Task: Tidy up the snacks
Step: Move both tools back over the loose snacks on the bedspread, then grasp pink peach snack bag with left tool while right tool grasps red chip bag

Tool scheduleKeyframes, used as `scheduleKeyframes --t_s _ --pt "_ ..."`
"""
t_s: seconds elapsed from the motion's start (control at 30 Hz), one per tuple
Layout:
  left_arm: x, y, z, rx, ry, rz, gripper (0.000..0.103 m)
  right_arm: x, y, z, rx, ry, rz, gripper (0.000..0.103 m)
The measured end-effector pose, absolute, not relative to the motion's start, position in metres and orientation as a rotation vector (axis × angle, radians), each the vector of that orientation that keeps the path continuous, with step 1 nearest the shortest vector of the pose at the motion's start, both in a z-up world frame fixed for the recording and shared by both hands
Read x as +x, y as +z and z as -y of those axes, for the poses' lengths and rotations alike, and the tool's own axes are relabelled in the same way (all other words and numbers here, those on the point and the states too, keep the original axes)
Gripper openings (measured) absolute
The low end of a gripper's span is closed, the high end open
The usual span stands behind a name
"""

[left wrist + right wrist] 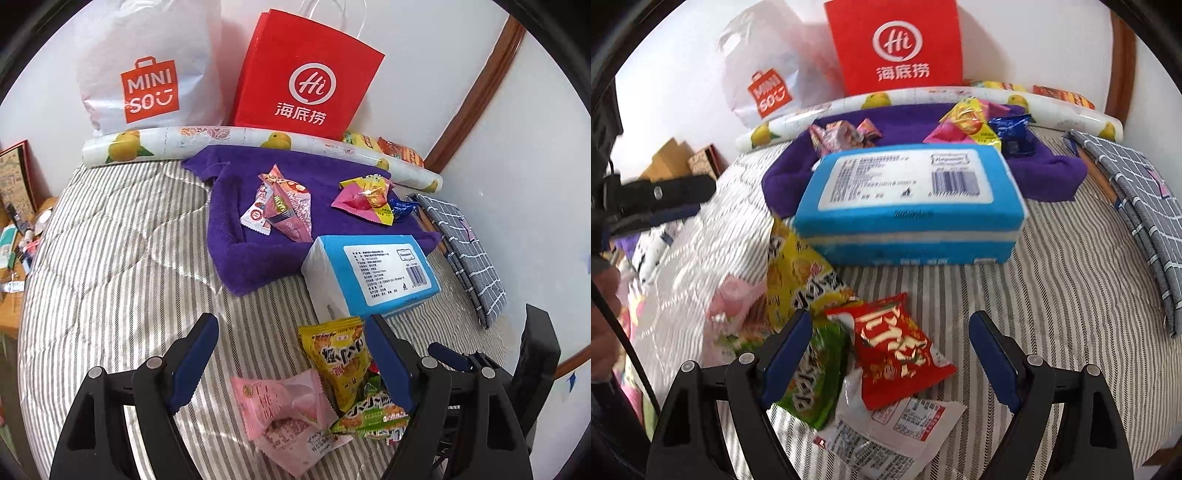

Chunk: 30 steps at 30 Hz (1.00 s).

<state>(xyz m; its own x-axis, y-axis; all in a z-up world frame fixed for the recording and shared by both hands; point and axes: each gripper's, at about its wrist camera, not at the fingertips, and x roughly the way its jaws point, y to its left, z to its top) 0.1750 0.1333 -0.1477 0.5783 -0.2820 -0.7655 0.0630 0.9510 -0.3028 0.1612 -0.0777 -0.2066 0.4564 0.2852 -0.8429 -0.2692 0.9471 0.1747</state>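
Both grippers hover over a loose heap of snack packets on the grey-and-white striped bed quilt [110, 258], so the step in hand looks like choosing the next packet to sort; the left gripper [291, 363] has its blue-padded fingers spread wide, holding nothing, with a pale pink crinkled plastic packet [282, 408] and a yellow foil snack packet [338, 363] lying between and just ahead of them; the right gripper [890, 356] is likewise spread apart and empty, straddling a red foil packet with gold lettering [892, 349], which lies partly over a white sachet with a red-edged label [905, 428] and beside a green foil packet [816, 376].

Further back, a purple terry towel [236, 236] already carries two small clusters of snacks, a pink cluster [284, 210] and a pink-and-yellow one [365, 199], so I judge the sorting partly done; a blue-and-white soft tissue pack [369, 273] sits between the heap and the towel.

The next move probably calls for lowering one gripper squarely over a single packet, closing on its puffed middle or crimped edge, then lifting clear of its neighbours; the overlapping red packet is likely easiest to take first.
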Motion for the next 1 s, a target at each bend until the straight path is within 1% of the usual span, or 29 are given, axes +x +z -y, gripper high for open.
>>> scheduleKeyframes --t_s 0.1,0.17,0.4,0.6,0.67,0.7,0.73,0.77,0.83,1.0 --pt "0.169 -0.147 -0.134 -0.246 -0.176 -0.940 0.080 0.158 -0.212 0.083 0.032 0.345 -1.045 0.086" --pt "0.165 -0.147 -0.136 -0.243 -0.150 -0.945 0.080 0.159 -0.221 0.086 0.034 0.365 -1.097 0.086" --pt "0.157 -0.152 -0.146 -0.309 -0.087 -0.962 0.080 0.153 -0.229 0.094 0.027 0.381 -1.112 0.086" --pt "0.150 -0.156 -0.140 -0.296 -0.049 -0.985 0.080 0.152 -0.234 0.090 -0.008 0.373 -1.047 0.086" --pt "0.147 -0.157 -0.140 -0.289 -0.028 -0.994 0.080 0.155 -0.235 0.086 -0.033 0.366 -1.001 0.082" --pt "0.146 -0.157 -0.140 -0.291 -0.019 -0.996 0.080 0.157 -0.235 0.084 -0.051 0.357 -0.994 0.071" --pt "0.143 -0.156 -0.141 -0.296 -0.014 -0.993 0.080 0.158 -0.234 0.081 -0.074 0.354 -0.986 0.051" --pt "0.142 -0.156 -0.142 -0.299 -0.013 -0.990 0.080 0.159 -0.233 0.080 -0.092 0.357 -0.985 0.047" --pt "0.139 -0.157 -0.140 -0.291 0.002 -0.994 0.080 0.160 -0.231 0.080 -0.091 0.379 -0.981 0.045" --pt "0.138 -0.169 -0.132 -0.268 0.021 -1.028 0.080 0.157 -0.218 0.092 -0.039 0.396 -0.940 0.045"
